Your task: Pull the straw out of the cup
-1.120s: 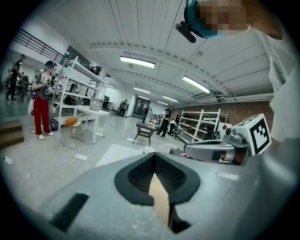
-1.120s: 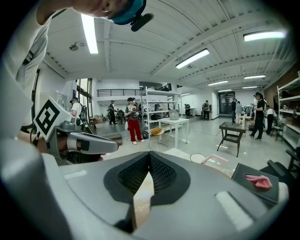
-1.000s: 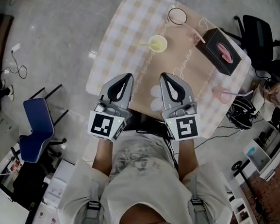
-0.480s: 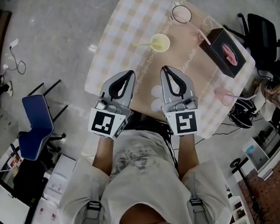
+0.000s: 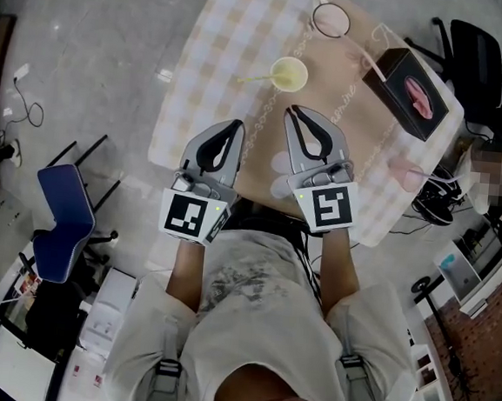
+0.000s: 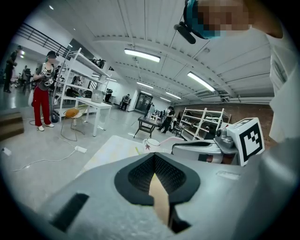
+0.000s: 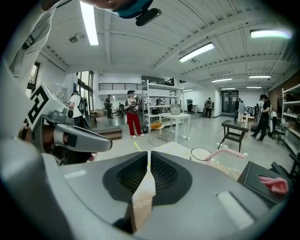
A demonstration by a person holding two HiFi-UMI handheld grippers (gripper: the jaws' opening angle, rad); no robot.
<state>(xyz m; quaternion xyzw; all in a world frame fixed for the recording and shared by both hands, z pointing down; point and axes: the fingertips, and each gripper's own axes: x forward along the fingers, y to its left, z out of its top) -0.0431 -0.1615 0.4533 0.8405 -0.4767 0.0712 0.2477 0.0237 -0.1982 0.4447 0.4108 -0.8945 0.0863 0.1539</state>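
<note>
Over the counter's (image 5: 215,35) near edge, the left gripper's (image 5: 234,126) jaws are together. The right gripper's (image 5: 292,112) jaws are opening, narrow and empty, probably readying for the straw (image 5: 256,79) in the cup (image 5: 289,73) farther off.

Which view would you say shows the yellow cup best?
The head view: the yellow cup stands whole on the table. The left gripper view shows only a small pale cup, perhaps it; the right gripper view, nothing.
</note>
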